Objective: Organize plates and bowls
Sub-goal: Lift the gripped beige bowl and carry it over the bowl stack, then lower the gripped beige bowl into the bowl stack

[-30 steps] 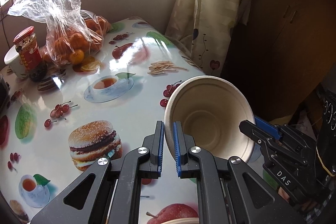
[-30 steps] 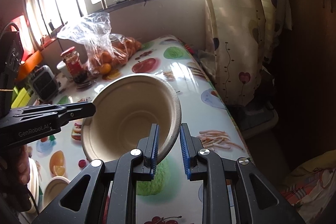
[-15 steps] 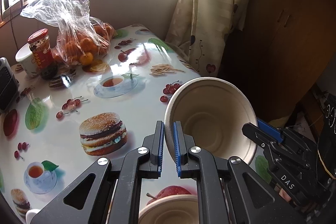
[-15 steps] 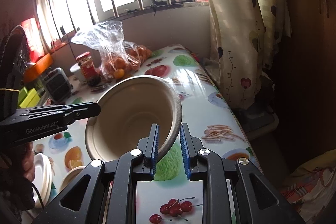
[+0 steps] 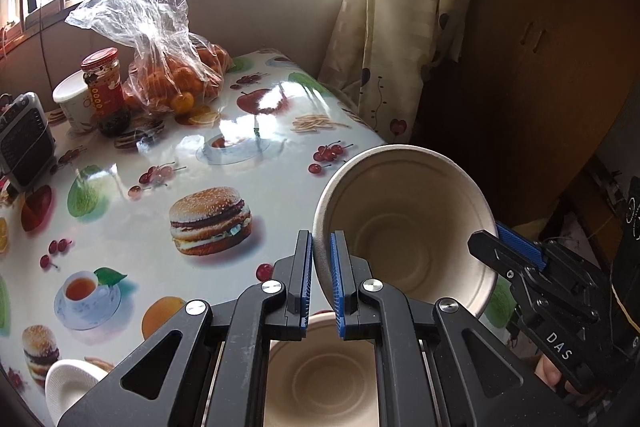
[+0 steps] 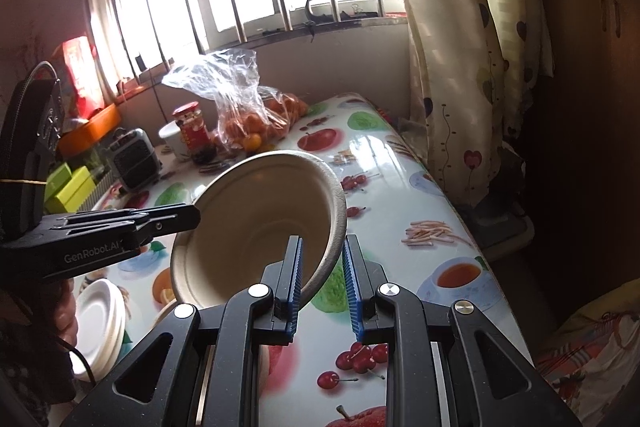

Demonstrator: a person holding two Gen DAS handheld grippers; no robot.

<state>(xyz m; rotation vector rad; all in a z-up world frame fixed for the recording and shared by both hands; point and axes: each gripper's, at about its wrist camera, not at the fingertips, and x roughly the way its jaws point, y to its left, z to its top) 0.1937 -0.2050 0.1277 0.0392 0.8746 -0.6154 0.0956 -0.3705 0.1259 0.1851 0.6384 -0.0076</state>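
A beige paper bowl (image 5: 404, 227) hangs tilted above the table, opening toward the cameras. My left gripper (image 5: 321, 275) is shut on its left rim. My right gripper (image 6: 322, 283) is shut on the opposite rim, with the bowl (image 6: 264, 223) between its blue pads. The right gripper also shows in the left wrist view (image 5: 516, 259), and the left gripper in the right wrist view (image 6: 176, 219). A second beige bowl (image 5: 320, 371) sits upright on the table under the left gripper. A stack of white plates (image 6: 100, 323) lies at the table's near left; one plate edge (image 5: 68, 383) shows in the left wrist view.
The table (image 5: 160, 227) has a glossy fruit-and-burger print cloth. At the back stand a bag of oranges (image 5: 176, 67), a red-lidded jar (image 5: 106, 87), a white cup (image 5: 72, 103) and a small grey heater (image 5: 24, 143). A curtain (image 5: 392, 27) hangs at the right edge.
Both grippers have lifted and drawn back with the bowl held between them. The second bowl and the plates have come into view below.
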